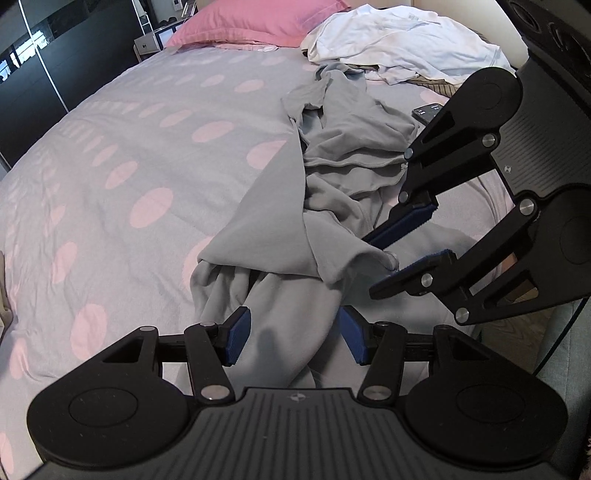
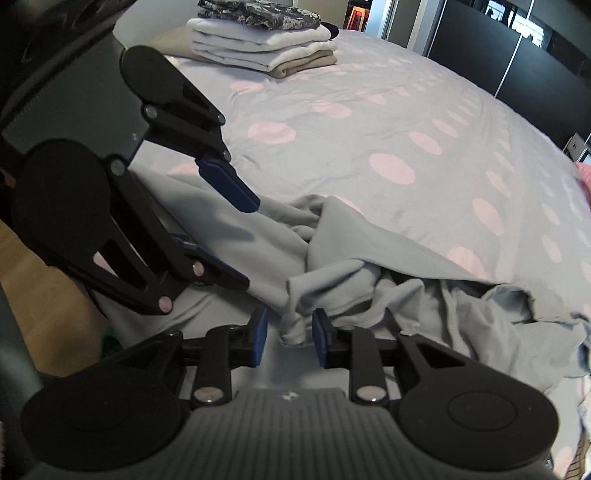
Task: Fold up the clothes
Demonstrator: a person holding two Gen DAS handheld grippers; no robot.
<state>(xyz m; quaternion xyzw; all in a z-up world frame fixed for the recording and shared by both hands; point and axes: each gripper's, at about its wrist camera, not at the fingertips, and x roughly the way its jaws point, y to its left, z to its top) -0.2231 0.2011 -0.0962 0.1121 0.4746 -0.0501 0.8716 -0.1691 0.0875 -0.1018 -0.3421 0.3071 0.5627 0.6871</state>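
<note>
1. A grey garment lies crumpled on the near right part of a bed whose grey cover carries pink spots. The cloth is soft and plain, bunched into thick folds, with one broad flat flap spreading left and a long band running toward the near edge.
2. The left gripper has its blue-padded fingers spread, with that near band of grey cloth lying between them; the pads do not press on it.
3. The right gripper also has its fingers apart. A twisted, hemmed end of the garment sits in the gap, closer to the right pad, but whether it touches cannot be told.
4. In the left wrist view the right gripper comes in from the right, its fingers spread on either side of a cloth fold.
5. Only the left wrist view shows a pink pillow at the far end, a heap of white clothes beside it, and a small dark device near the garment.
6. Only the right wrist view shows a stack of folded clothes at the far left of the bed, and the left gripper from the side.
</note>
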